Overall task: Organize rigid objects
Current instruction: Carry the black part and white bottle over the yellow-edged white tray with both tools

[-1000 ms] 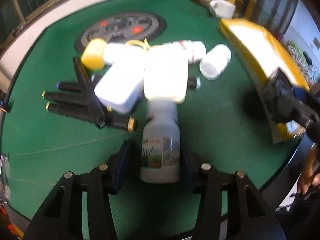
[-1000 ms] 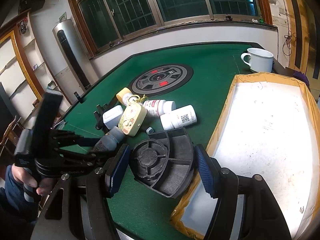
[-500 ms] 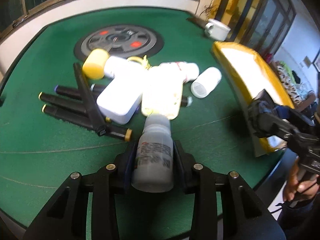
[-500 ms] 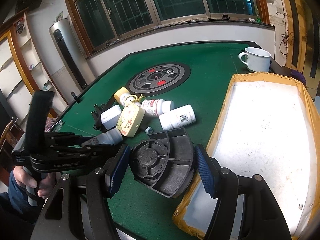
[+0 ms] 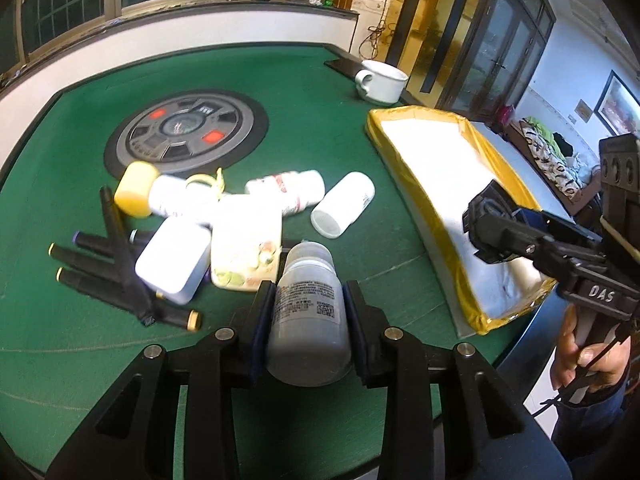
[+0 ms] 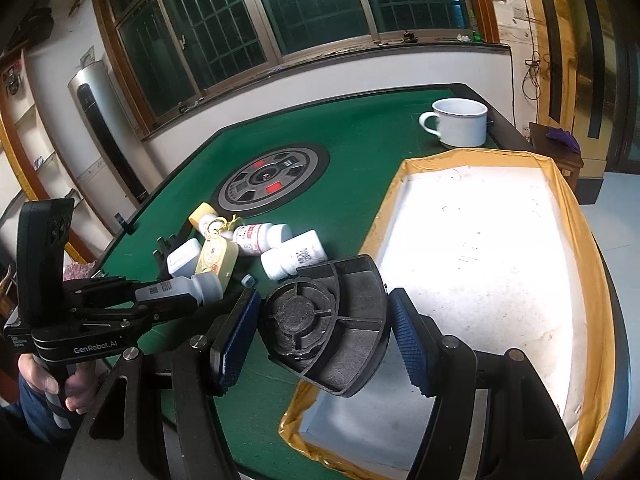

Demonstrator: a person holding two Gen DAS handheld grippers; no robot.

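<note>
The white pill bottle [image 5: 307, 316] is clamped between the pads of the left hand-held gripper [image 5: 306, 322], whose jaws have just been closing onto it; it is held above the green worktop [image 5: 360, 128], near the pile of things, cap pointing away. Small print and a code square are seen on its label, but the text cannot be read. The right hand-held gripper [image 6: 320, 340] is seen with its blue ribbed pads [image 6: 410, 346] set wide on either side of a black ribbed plastic part [image 6: 332, 328], held over the near left corner of the yellow-edged tray [image 6: 576, 216]; the part's lower edge is hidden. "GenRobot.AI" is read on the left tool's body in the right wrist view and "DAS" on the right tool in the left wrist view. In the pile, a cream tin [image 5: 248, 252], a white box [image 5: 174, 264] and further bottles overlap, and their labels are washed out by glare. Black markers [image 5: 100, 276] are partly covered by the box. A white mug [image 6: 460, 122] stands at the far edge.
</note>
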